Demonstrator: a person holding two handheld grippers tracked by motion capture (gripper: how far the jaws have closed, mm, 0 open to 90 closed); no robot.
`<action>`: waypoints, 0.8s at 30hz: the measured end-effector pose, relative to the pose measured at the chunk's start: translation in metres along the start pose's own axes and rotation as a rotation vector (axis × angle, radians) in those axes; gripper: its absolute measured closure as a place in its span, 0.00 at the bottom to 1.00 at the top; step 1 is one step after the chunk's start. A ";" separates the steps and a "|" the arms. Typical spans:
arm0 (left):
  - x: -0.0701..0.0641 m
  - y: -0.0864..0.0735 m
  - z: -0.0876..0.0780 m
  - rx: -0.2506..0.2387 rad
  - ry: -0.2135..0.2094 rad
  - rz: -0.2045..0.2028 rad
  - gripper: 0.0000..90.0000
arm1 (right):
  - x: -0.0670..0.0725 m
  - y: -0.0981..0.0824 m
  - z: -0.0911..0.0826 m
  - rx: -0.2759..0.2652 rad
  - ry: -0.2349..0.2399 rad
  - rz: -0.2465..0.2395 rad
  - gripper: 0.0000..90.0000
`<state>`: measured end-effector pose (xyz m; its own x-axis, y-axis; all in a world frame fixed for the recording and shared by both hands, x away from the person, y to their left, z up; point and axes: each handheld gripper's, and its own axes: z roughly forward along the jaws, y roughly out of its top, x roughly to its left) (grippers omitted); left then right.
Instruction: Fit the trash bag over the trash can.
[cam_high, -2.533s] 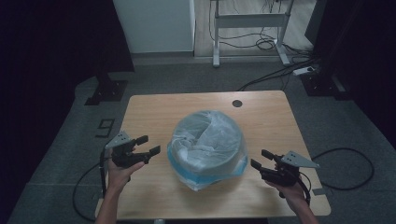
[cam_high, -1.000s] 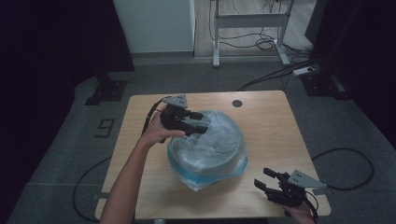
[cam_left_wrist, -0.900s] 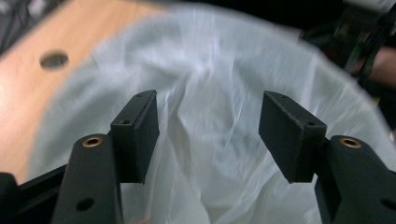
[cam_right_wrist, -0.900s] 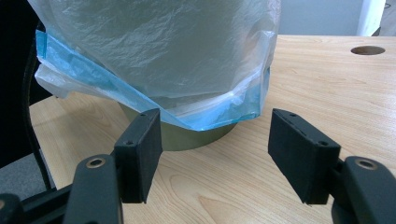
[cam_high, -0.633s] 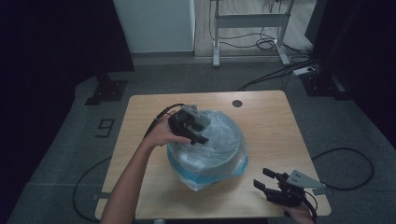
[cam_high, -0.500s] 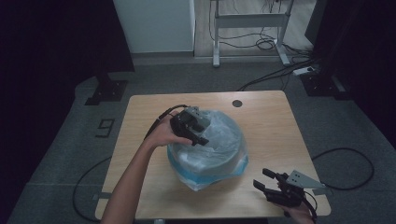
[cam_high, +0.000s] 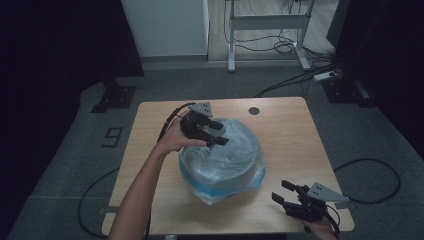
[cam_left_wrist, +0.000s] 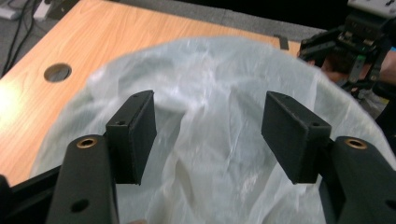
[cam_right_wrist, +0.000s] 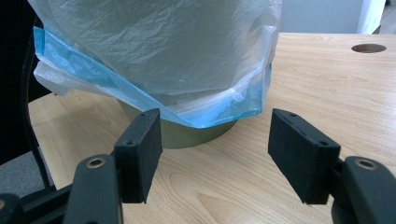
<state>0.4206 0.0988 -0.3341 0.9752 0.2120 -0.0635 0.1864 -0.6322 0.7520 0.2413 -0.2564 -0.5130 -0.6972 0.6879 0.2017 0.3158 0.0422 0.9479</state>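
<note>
A round olive bin (cam_right_wrist: 187, 135) stands mid-table, lined with a translucent plastic bag (cam_high: 225, 160) that has a blue edge (cam_right_wrist: 140, 100) folded down over the rim. My left gripper (cam_high: 224, 134) hovers over the bag's far-left part, pointing down into the crumpled film (cam_left_wrist: 210, 154). It (cam_left_wrist: 210, 105) is open, its jaws have just been opening a little, and nothing is pinched between them. My right gripper (cam_high: 279, 190) rests low at the table's near right corner, open and empty, and it (cam_right_wrist: 217, 121) faces the bin's base from a short way off.
The wooden table (cam_high: 290, 130) has a round cable hole (cam_high: 254, 110) at the far side. Cables trail from both grippers off the table's edges. Dark floor, a desk frame and cables lie beyond the table.
The left gripper went from the table's left side up over the bag, then edged a little further across it. The right gripper drew slightly toward the near edge and has stayed there.
</note>
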 end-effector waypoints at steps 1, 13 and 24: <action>0.000 0.002 0.001 -0.002 -0.003 0.003 0.39 | 0.000 0.000 0.000 0.000 0.000 -0.001 0.38; -0.002 0.021 0.024 0.024 -0.022 0.031 0.40 | -0.001 0.000 -0.002 -0.004 -0.001 -0.003 0.38; -0.008 0.021 0.056 0.178 -0.010 0.060 0.42 | -0.001 0.000 -0.002 -0.003 -0.005 -0.003 0.38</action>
<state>0.4233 0.0419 -0.3550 0.9861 0.1636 -0.0291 0.1455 -0.7654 0.6269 0.2407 -0.2586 -0.5127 -0.6949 0.6915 0.1971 0.3118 0.0428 0.9492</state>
